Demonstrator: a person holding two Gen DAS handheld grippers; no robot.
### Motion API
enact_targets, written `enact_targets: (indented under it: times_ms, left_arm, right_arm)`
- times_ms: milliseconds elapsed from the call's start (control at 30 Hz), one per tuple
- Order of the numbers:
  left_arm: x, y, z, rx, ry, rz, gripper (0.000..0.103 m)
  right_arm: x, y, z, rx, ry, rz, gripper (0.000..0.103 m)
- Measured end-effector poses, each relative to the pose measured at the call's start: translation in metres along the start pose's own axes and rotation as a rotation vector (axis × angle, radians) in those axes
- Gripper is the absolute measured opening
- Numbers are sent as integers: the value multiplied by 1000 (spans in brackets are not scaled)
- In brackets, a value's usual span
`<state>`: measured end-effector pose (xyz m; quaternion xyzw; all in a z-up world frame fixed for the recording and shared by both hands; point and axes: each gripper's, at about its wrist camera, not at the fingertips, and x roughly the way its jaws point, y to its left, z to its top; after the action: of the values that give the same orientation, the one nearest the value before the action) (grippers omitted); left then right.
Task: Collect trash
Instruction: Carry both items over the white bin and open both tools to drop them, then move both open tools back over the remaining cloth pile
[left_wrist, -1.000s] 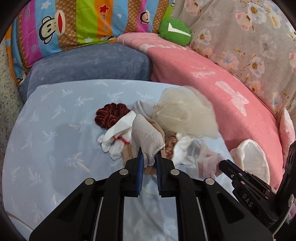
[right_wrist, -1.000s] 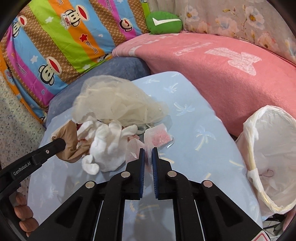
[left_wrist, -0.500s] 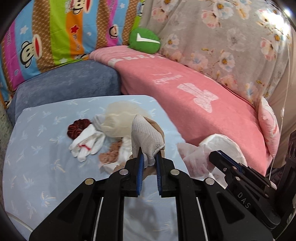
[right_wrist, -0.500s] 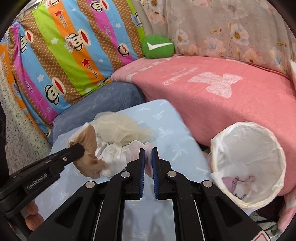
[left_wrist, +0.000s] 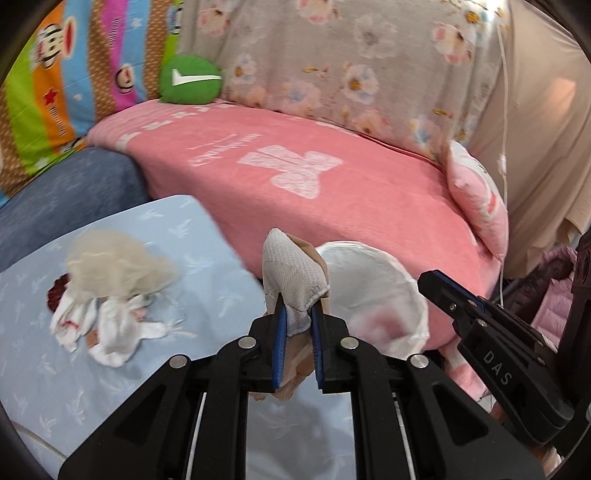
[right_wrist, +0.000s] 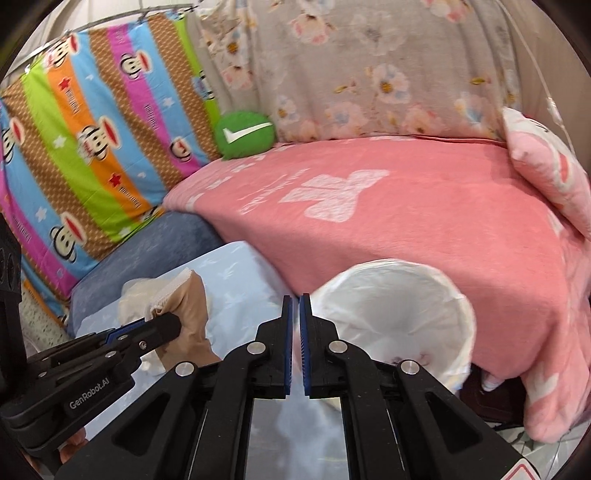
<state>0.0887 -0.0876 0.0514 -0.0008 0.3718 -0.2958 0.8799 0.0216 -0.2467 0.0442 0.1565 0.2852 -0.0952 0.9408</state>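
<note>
On the blue cloth, left-wrist view: a pile of pale rags is left lying, topped by a gauzy net, with a dark red scrunchie at its far-left edge; the left claw is closed on a white mesh sock and a tan stocking, the sock standing up between the pads, the stocking hanging below; the bin, lined with a white bag, is seen just beyond the sock, beside the pink blanket; a blurred pink scrap is seen inside the bin; the right claw's black finger is seen to the right, its tip over the bin's rim.

Right-wrist view: the right claw is seen with jaws nearly touching and nothing visible between them, so it is judged empty; its jaws have just been closing; the lined bin is seen just beyond and to the right; the left claw enters from the left with the stocking and the sock's edge in its grip, over the blue cloth.

Step in hand, as judged: carrying the sock and stocking to the bin. To be done well: the bundle is to be brought fully over the bag's opening before release, the dangling stocking cleared past the rim; the right claw is to be kept out of the path; the pile remains to be collected.
</note>
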Motion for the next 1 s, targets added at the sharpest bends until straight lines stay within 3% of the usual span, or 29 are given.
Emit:
enact_targets:
  times_ms: [300,600,700,767,833,1000]
  left_arm:
    - [26,-53,16,89,15,-82,12]
    - [55,-75,19,128,61,-92,20]
    - [60,-77,18,130,61,-89,37]
    - [59,-78,18,125,46,-79,71]
    - [56,-78,18,125,17,-61,79]
    - [55,-72,16,130,18,-29,80]
  right_arm:
    - [-2,-57,3,69,-11,-66,2]
    - [5,-82,-1,102,8,-95,3]
    - [6,-83,-3,105,11,-98,4]
    - [6,-84,-4,107,7,-102,4]
    - [7,-83,-4,107,8,-102,7]
    - [10,-76,-5,101,16,-93,16]
